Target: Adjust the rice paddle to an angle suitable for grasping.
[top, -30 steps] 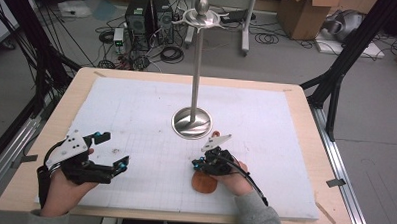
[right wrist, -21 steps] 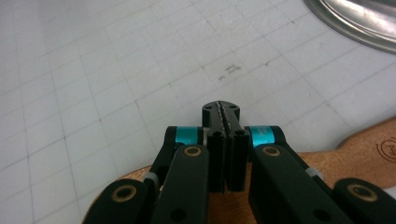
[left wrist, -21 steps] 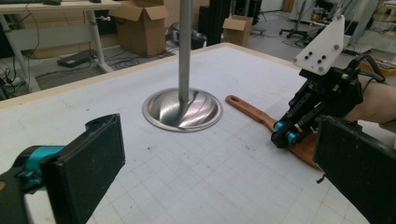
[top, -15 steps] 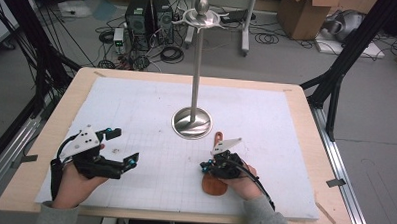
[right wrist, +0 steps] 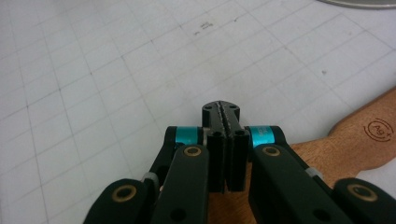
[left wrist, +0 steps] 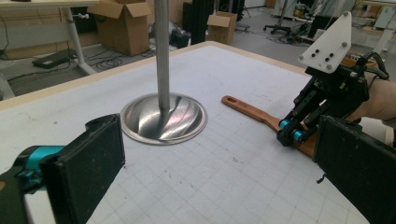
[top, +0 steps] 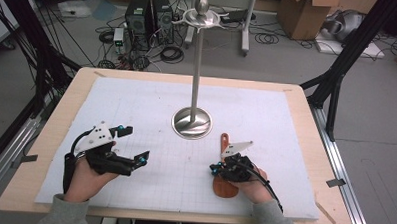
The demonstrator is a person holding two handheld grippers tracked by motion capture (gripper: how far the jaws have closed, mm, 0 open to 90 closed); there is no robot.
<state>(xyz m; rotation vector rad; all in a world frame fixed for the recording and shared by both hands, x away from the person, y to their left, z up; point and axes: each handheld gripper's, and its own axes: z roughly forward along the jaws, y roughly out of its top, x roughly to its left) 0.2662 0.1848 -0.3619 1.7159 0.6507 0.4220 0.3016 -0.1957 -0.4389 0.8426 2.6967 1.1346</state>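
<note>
A wooden spatula (top: 223,186) lies flat on the white gridded mat, its handle (left wrist: 252,111) pointing at the metal stand's round base (top: 191,124). My right gripper (top: 213,168) is shut with nothing between the jaws. Its tips sit low over the spatula's neck (right wrist: 369,130), and I cannot tell whether they touch it. The right gripper view shows the pads pressed together (right wrist: 221,109). My left gripper (top: 135,144) hovers over the mat's left side, wide open and empty. Between its two black pads, the left gripper view (left wrist: 219,154) takes in the stand base (left wrist: 163,119) and the right gripper (left wrist: 289,133).
The stand's tall pole (top: 197,67) rises from the mat's middle to a dish and knob at the top. The wooden table rim (top: 306,121) frames the mat. Computers, cables and cardboard boxes lie on the floor beyond the far edge.
Both hands have shifted a little to the right. The spatula under the right gripper now lies further right too, and its handle shows more clearly.
</note>
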